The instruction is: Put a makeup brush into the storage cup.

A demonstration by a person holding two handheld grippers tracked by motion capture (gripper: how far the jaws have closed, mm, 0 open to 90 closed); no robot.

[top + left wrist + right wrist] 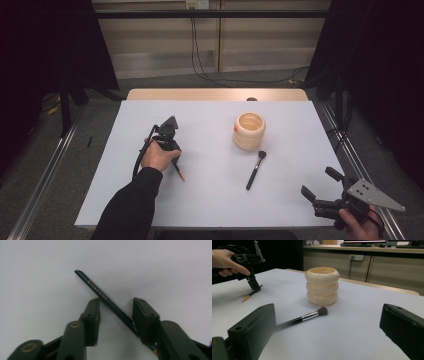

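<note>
Left gripper [116,312] straddles the pencil [105,297], which lies flat on the table [210,200] left of the holder [249,131]; pads loosely contacting, not clamped. Right gripper [327,340] released, brush [304,318] ahead.

A pale grey rectangular surface [210,200] stood on a wooden tabletop whose light brown far edge [217,94] showed behind it. Beyond that edge ran a beige panelled wall [260,40] with black cables [200,55] hanging down. Grey carpet floor [100,120] and dark curtains [45,45] flanked the surface.
</note>
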